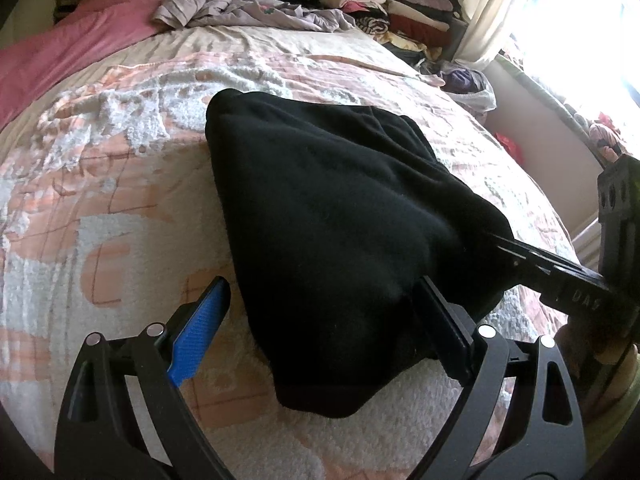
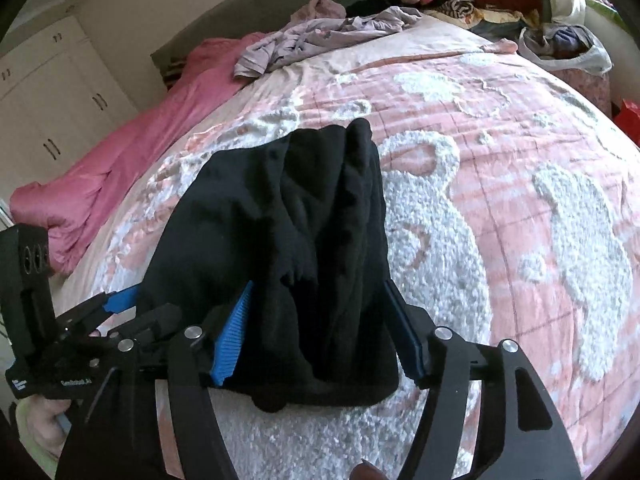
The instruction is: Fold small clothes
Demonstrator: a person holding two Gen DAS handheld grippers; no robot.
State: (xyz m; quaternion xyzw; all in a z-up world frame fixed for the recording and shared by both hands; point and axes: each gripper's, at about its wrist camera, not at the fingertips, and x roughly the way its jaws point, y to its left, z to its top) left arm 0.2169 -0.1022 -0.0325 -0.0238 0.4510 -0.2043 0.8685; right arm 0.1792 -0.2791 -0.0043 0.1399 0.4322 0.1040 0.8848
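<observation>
A black garment (image 1: 320, 200) lies folded and bunched on the pink and white bedspread (image 1: 120, 200). My left gripper (image 1: 324, 312) stands wide open over its near left edge. The blue pad (image 1: 200, 336) is clear of the cloth, and the other finger rests against it. In the right wrist view the black garment (image 2: 288, 220) runs between the fingers of my right gripper (image 2: 320, 324), whose jaws stand apart around the bunched near end without squeezing it. The left gripper (image 2: 120, 304) shows at the left edge there.
A crumpled lilac garment (image 1: 248, 8) and a pink blanket (image 1: 80, 36) lie at the far side of the bed. Stacks of folded clothes (image 1: 384, 4) stand at the back right. A plastic bag (image 1: 472, 88) sits beyond the bed's right edge by the window.
</observation>
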